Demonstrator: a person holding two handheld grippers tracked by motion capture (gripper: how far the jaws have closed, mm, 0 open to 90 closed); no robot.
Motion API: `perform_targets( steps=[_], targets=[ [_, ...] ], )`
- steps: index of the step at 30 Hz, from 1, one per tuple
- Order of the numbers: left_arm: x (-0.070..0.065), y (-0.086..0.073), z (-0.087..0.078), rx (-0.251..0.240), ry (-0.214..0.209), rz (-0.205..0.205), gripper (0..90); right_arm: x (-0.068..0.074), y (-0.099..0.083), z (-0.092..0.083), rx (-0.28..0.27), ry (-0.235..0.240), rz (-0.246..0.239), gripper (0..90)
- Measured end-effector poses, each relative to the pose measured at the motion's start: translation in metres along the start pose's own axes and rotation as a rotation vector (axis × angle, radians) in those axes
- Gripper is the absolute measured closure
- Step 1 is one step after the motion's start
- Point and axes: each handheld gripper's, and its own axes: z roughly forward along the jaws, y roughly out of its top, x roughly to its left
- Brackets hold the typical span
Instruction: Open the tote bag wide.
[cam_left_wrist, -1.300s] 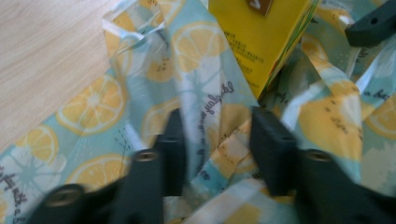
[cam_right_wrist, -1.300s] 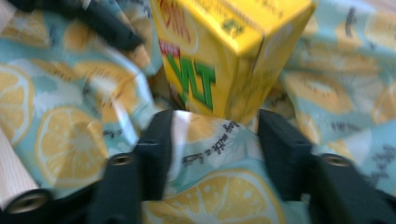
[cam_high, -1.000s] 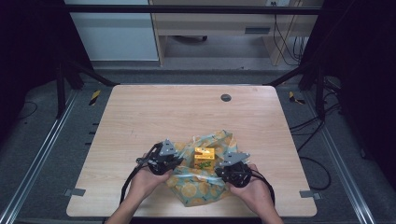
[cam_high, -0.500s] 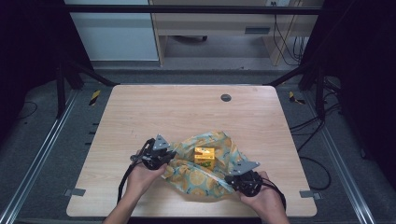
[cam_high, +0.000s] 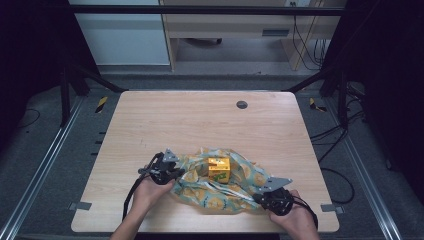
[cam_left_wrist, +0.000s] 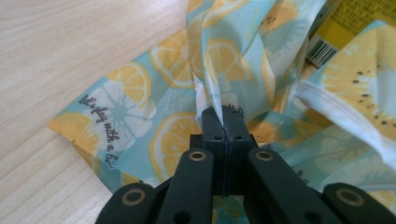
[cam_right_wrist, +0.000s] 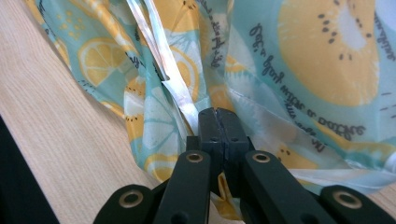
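Both tongs are clamped on the citrus-print cloth (cam_high: 220, 187) near the front edge of the surface (cam_high: 200, 120). Right tongs (cam_high: 262, 198), nearest the front edge and toward the front-right corner, have their jaws pressed together on a pinched fold of the cloth, as the right gripper view shows (cam_right_wrist: 217, 116). Left tongs (cam_high: 176, 175), slightly farther back and left of centre, are likewise closed on a gathered ridge of the fabric (cam_left_wrist: 224, 114). Between them the cloth lies crumpled, teal with yellow lemon slices and script lettering. Just behind, a small yellow box (cam_high: 219, 169) sits on the cloth, its folds rising around it. A barcode on the box (cam_left_wrist: 322, 49) shows in the left gripper view. Farther back, toward the far edge, a round dark grommet (cam_high: 242, 104) sits in the surface
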Motion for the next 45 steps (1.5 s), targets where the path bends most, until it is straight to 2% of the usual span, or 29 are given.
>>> perform_targets(
  steps=[4,10,15,20,23,24,27,29,31,34,36,37,38,39,41,43,45],
  targets=[
    [0.004,-0.003,0.003,0.008,-0.010,-0.023,90.0,-0.006,-0.001,0.005,0.005,0.010,0.017,90.0],
    [0.006,-0.007,0.003,-0.006,-0.011,-0.047,90.0,-0.014,-0.001,0.008,-0.005,0.013,0.046,90.0],
    [0.008,-0.010,0.002,-0.011,0.006,-0.041,90.0,-0.020,0.003,0.013,-0.009,0.003,0.054,90.0],
    [0.006,-0.015,-0.001,-0.016,0.006,-0.034,90.0,-0.019,0.004,0.014,-0.019,-0.002,0.065,89.9],
    [0.005,-0.020,-0.005,-0.050,0.014,-0.033,87.2,-0.020,0.001,0.014,-0.036,0.002,0.065,87.8],
    [0.005,-0.022,-0.008,-0.075,0.025,-0.026,83.2,-0.020,0.000,0.013,-0.049,0.010,0.062,83.4],
    [0.000,-0.024,-0.023,-0.138,0.043,-0.019,58.0,-0.017,-0.001,0.002,-0.116,-0.003,0.063,54.8],
    [-0.002,-0.022,-0.039,-0.197,0.052,0.001,50.4,-0.014,-0.001,-0.012,-0.188,-0.014,0.037,42.9],
    [-0.003,-0.018,-0.053,-0.240,0.050,0.016,41.1,-0.011,0.002,-0.028,-0.267,-0.041,0.029,28.8],
    [-0.002,-0.016,-0.071,-0.284,0.058,0.038,32.1,-0.012,0.006,-0.047,-0.373,-0.076,0.023,15.8],
    [0.004,-0.019,-0.081,-0.302,0.099,0.025,24.9,-0.018,0.010,-0.054,-0.423,-0.117,0.034,9.0],
    [0.004,-0.019,-0.081,-0.302,0.099,0.025,22.0,-0.018,0.010,-0.054,-0.423,-0.117,0.034,9.0],
    [0.008,-0.022,-0.084,-0.297,0.124,0.020,18.0,-0.028,0.014,-0.059,-0.443,-0.164,0.063,7.1],
    [0.019,-0.029,-0.088,-0.286,0.165,0.003,14.4,-0.034,0.015,-0.059,-0.448,-0.195,0.082,5.7],
    [0.035,-0.042,-0.091,-0.284,0.196,-0.052,10.5,-0.045,0.016,-0.058,-0.446,-0.240,0.145,5.3],
    [0.051,-0.055,-0.092,-0.270,0.239,-0.094,8.0,-0.058,0.016,-0.051,-0.405,-0.323,0.241,6.3],
    [0.064,-0.068,-0.093,-0.237,0.296,-0.103,7.1,-0.069,0.013,-0.041,-0.354,-0.416,0.270,7.5]
  ],
)
